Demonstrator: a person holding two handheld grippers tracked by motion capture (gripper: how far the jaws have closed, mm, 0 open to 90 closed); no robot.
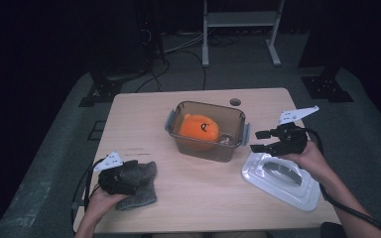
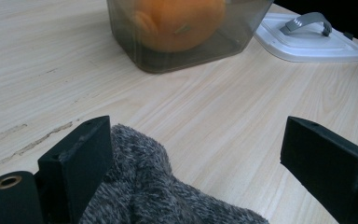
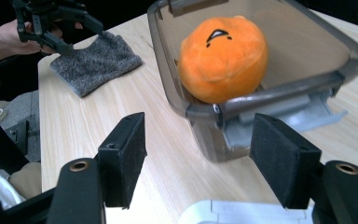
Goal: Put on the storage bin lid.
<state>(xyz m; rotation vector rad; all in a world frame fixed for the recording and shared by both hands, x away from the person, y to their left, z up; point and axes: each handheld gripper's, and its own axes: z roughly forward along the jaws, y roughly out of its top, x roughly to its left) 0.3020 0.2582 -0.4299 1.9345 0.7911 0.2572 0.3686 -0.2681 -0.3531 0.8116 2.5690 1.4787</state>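
Observation:
A clear brown-tinted container (image 1: 206,105) stands at the table's middle with an orange plush ball (image 1: 198,128) inside. Its white lid (image 1: 283,181) with a grey handle lies flat at the right. My right gripper (image 1: 259,141) hovers over the lid's far edge, jaws open and empty, pointing at the container's latch end (image 3: 205,135); the plush (image 3: 223,58) shows beyond it. At the front left a grey fuzzy cloth (image 1: 144,191) lies on the table. My left gripper (image 1: 129,171) rests over it, open; the cloth (image 2: 154,191) lies between the wide jaws against one pad only.
The table (image 1: 129,124) has a cable hole (image 1: 235,102) at its far edge. Bare wood lies between cloth and container (image 2: 130,42). A white frame (image 1: 240,20) and cables stand on the dark floor beyond. The person's forearms enter from the bottom.

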